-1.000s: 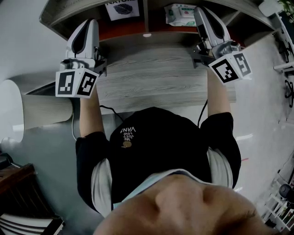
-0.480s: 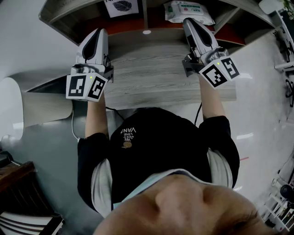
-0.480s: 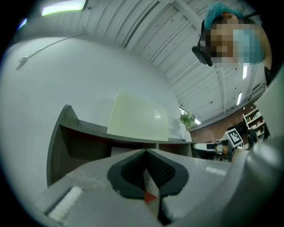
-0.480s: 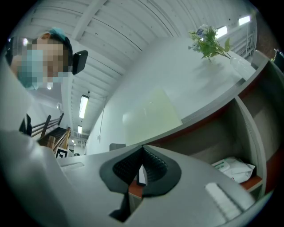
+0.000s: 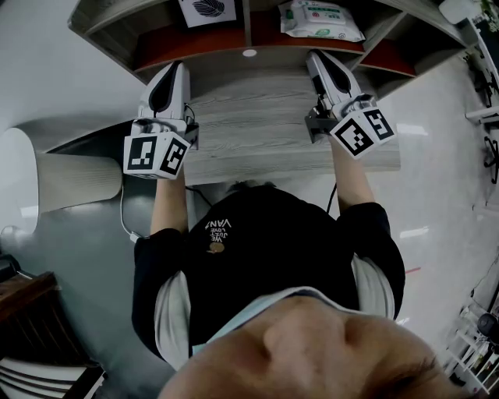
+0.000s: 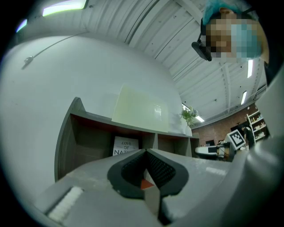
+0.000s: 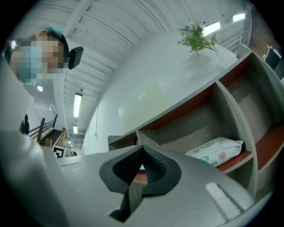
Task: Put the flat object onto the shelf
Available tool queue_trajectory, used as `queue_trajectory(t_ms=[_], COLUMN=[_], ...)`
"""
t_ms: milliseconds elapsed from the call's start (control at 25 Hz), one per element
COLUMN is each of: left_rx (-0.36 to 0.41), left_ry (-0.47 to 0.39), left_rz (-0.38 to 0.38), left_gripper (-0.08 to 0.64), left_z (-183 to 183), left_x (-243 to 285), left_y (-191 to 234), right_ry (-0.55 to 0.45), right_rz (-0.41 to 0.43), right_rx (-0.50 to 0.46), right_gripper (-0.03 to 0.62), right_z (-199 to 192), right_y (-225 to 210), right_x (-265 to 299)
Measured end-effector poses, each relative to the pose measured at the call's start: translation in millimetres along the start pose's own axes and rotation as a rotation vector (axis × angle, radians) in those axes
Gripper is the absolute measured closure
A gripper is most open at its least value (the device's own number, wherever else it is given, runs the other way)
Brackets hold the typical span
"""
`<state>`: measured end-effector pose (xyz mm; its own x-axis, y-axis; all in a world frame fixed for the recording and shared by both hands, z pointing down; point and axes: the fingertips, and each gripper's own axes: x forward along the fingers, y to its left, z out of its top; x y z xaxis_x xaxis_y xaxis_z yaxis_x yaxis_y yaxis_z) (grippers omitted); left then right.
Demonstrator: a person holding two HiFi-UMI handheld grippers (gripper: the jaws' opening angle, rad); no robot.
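A white flat card (image 5: 207, 9) printed with a leaf and words stands in the shelf's left compartment; the left gripper view shows the card (image 6: 126, 145) past the jaws. A flat pack of wet wipes (image 5: 320, 19) lies in the middle compartment, and the pack (image 7: 215, 152) also shows in the right gripper view. My left gripper (image 5: 175, 70) hovers over the grey wooden table (image 5: 257, 128), shut and holding nothing. My right gripper (image 5: 314, 57) is just short of the shelf's front edge, also shut and holding nothing. In the gripper views, the left gripper (image 6: 145, 151) and right gripper (image 7: 142, 149) have their jaws pressed together.
The grey shelf (image 5: 248, 31) with reddish boards runs along the table's far edge, split by upright dividers. A small plant (image 7: 196, 37) stands on its top. A pale rounded chair back (image 5: 19, 187) is at my left, and a cable (image 5: 125, 214) hangs by the table.
Both grippers have drawn back from the shelf toward my body and come slightly closer together. Both stayed shut. The card and wipes pack have not moved.
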<state>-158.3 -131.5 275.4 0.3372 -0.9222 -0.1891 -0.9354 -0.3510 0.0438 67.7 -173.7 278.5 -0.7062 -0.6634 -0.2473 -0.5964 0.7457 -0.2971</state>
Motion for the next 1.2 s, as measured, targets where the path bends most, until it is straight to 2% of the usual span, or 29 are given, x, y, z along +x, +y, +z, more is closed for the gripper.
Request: queue_trajectory(t_ms=[1200], left_rx=[-0.151], left_ry=[0.202], left_rz=[0.049], left_gripper=[0.558], left_z=[-99.9], left_x=[-44.7], left_y=[-17.2], right_ry=[0.185], right_rz=[-0.032], right_rx=[0.135], right_gripper=[0.594], right_z=[-97.3], right_y=[4.3], right_x=[-29.4])
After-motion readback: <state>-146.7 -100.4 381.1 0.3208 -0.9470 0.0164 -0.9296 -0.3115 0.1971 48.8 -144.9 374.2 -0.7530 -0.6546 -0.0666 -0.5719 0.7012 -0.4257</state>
